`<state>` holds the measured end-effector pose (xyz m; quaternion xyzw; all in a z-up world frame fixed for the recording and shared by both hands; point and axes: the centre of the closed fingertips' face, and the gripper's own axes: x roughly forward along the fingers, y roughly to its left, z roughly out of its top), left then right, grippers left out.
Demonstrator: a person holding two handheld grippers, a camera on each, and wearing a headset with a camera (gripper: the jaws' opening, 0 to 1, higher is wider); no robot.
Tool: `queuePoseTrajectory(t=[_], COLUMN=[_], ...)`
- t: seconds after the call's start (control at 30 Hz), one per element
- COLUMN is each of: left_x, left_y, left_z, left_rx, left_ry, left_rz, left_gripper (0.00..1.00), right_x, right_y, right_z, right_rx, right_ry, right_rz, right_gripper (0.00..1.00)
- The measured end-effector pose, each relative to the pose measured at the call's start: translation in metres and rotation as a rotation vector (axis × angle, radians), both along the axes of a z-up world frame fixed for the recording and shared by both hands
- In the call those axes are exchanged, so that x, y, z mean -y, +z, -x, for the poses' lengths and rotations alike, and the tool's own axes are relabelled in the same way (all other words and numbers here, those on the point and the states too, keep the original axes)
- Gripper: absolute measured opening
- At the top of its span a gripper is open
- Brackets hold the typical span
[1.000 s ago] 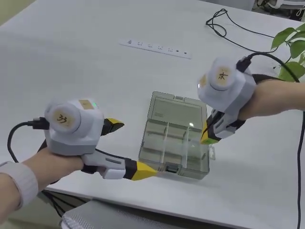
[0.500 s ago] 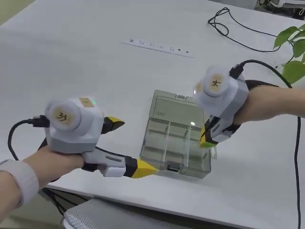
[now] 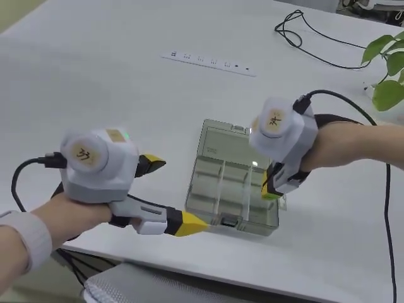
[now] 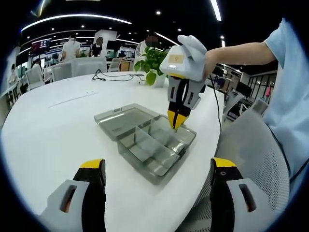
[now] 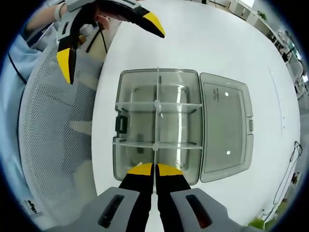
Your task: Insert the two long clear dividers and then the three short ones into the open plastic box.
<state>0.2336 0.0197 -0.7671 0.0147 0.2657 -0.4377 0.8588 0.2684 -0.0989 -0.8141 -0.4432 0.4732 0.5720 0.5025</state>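
Item: clear rectangular plastic box [image 3: 252, 225], set open close to the near edge of the white tabletop [image 3: 95, 76], with its hinged clear lid [image 3: 233, 142] laid flat on the far side so that the interior can be reached from above. Contents: two clear cross dividers [image 5: 178, 104] are seen seated from near wall to far wall, and a thin clear plastic divider [image 5: 154, 155] is seen running left to right across them; six compartments appear to be marked off. Right hand-held gripper [image 3: 270, 189]: pointed steeply down over the right end of the box, jaws closed to a narrow slit on the top edge of the thin divider, as shown in the right gripper view. The grip at the very end is judged to serve for pressing the piece down into its wall slot. Whether the pinched piece is one short section or part of a longer strip cannot be told. Left hand-held gripper [image 3: 173, 194]: jaws spread wide, nothing held, positioned just to the near left of the box and apart from it, presumably out of the way yet ready to steady the box. The task is judged near its end, with the seating of a last piece in hand. Also on the tabletop, well apart at the far side: white power strip [image 3: 208, 63], black cable [image 3: 315, 47].
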Motion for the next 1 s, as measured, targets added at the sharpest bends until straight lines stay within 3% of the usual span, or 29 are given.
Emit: queuePoseTrajectory(t=[0.2,0.33,0.43,0.57,0.7,0.87,1.0], left_x=[0.0,-0.001,-0.001,-0.002,-0.004,-0.008,-0.014], left_y=[0.002,0.003,0.003,0.003,0.003,0.004,0.004], left_z=[-0.002,-0.001,0.0,0.0,0.001,0.002,0.002], left_rx=[0.008,0.008,0.007,0.008,0.007,0.012,0.024], left_ry=[-0.006,-0.007,-0.008,0.003,0.016,0.035,0.046], left_rz=[-0.004,-0.007,-0.009,-0.005,0.001,0.007,-0.002], left_gripper=[0.91,0.91,0.91,0.91,0.91,0.91,0.92], right_x=[0.001,0.002,-0.004,-0.003,-0.004,0.0,0.009], right_y=[-0.002,-0.003,0.003,0.013,0.022,0.03,0.037], right_z=[-0.002,-0.003,-0.009,-0.006,-0.001,0.006,0.011], right_rx=[0.016,0.029,0.101,0.114,0.122,0.15,0.173], right_ry=[0.016,0.025,0.042,0.016,-0.036,-0.146,-0.276], right_rz=[-0.01,-0.05,-0.126,-0.191,-0.285,-0.409,-0.495], right_gripper=[0.03,0.04,0.21,0.33,0.52,0.76,0.87])
